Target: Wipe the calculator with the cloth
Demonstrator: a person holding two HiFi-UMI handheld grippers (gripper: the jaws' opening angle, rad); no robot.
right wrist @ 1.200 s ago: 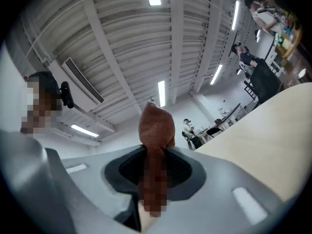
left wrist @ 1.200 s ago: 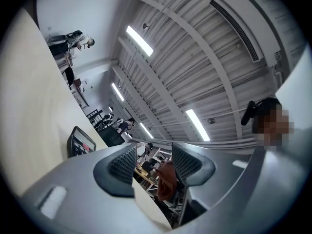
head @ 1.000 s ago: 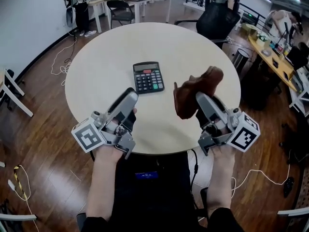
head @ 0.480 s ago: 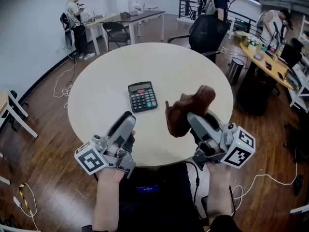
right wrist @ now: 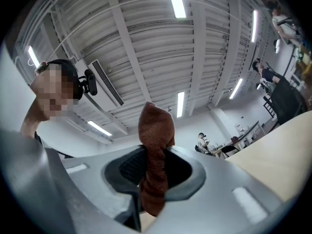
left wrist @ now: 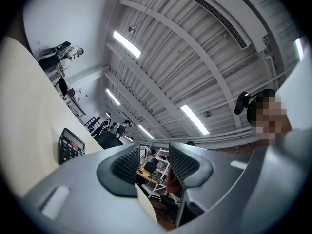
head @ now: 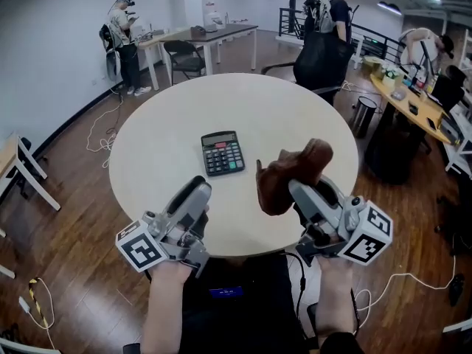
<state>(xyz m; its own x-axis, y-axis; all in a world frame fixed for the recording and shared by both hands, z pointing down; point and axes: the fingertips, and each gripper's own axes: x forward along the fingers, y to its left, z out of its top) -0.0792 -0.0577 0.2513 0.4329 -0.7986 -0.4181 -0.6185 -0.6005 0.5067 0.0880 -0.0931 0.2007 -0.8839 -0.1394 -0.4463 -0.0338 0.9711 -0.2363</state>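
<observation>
A black calculator [head: 223, 153] lies flat near the middle of the round beige table [head: 162, 131]; it also shows at the left of the left gripper view as the calculator [left wrist: 70, 145]. My right gripper [head: 296, 188] hovers over the table's near right edge, shut on a brown cloth [head: 291, 174] bunched upward from its jaws. In the right gripper view the cloth [right wrist: 156, 140] is pinched between the pads of that gripper [right wrist: 155, 172]. My left gripper [head: 195, 192] is held over the near left edge, tilted upward. Its jaws [left wrist: 153, 165] stand apart with nothing between them.
A desk [head: 199, 39] with a chair [head: 184, 57] stands beyond the table, and a person [head: 124, 39] stands beside it. More people [head: 332, 21] and a long desk [head: 413, 102] are at the back right. Cables [head: 96, 131] trail on the wooden floor at left.
Both grippers have lifted a little over the table's near edge. The cloth stays pinched in the right one. The calculator has not moved on the table.
</observation>
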